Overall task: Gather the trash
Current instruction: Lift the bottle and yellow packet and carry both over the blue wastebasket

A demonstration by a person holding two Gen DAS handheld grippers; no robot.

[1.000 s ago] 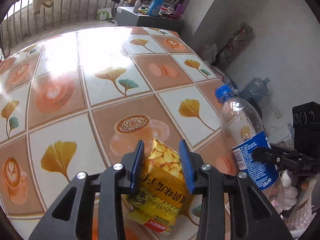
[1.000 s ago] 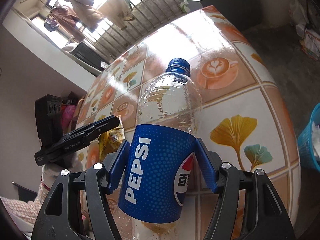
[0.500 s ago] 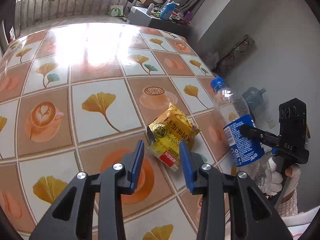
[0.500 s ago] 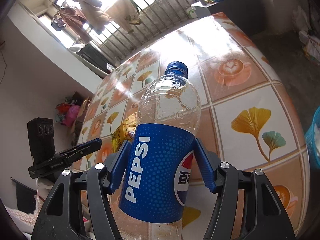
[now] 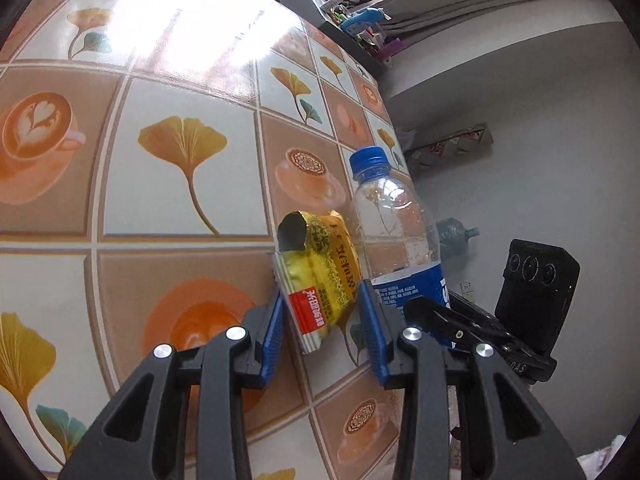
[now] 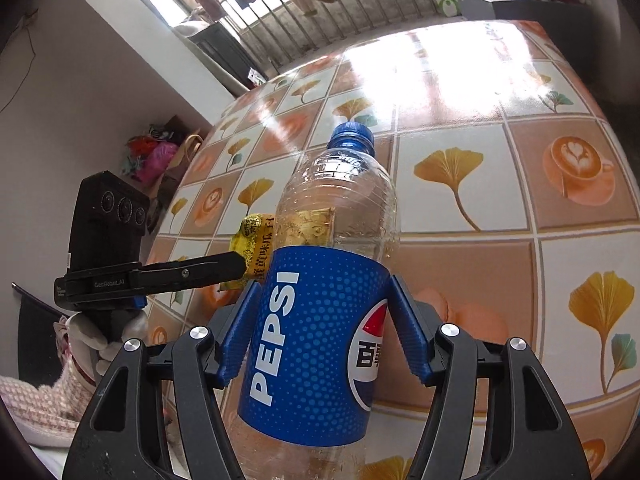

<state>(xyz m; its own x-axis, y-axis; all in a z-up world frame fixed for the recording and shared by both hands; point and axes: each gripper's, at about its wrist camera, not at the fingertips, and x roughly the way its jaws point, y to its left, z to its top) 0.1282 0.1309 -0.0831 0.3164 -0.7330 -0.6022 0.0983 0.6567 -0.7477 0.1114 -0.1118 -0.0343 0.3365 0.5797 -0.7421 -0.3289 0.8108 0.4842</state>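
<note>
While our left gripper (image 5: 322, 328) hangs over the tiled tabletop (image 5: 160, 184) with its blue pads spread apart, the yellow snack bag (image 5: 320, 276) sits between them, its lower end reaching into the gap; we cannot tell whether either pad touches it. Our right gripper (image 6: 320, 330) is clamped on the empty Pepsi bottle (image 6: 324, 304), both pads pressed against the blue label, blue cap pointing away from us. From the left wrist, the bottle stands just right of the bag, seemingly touching it.
</note>
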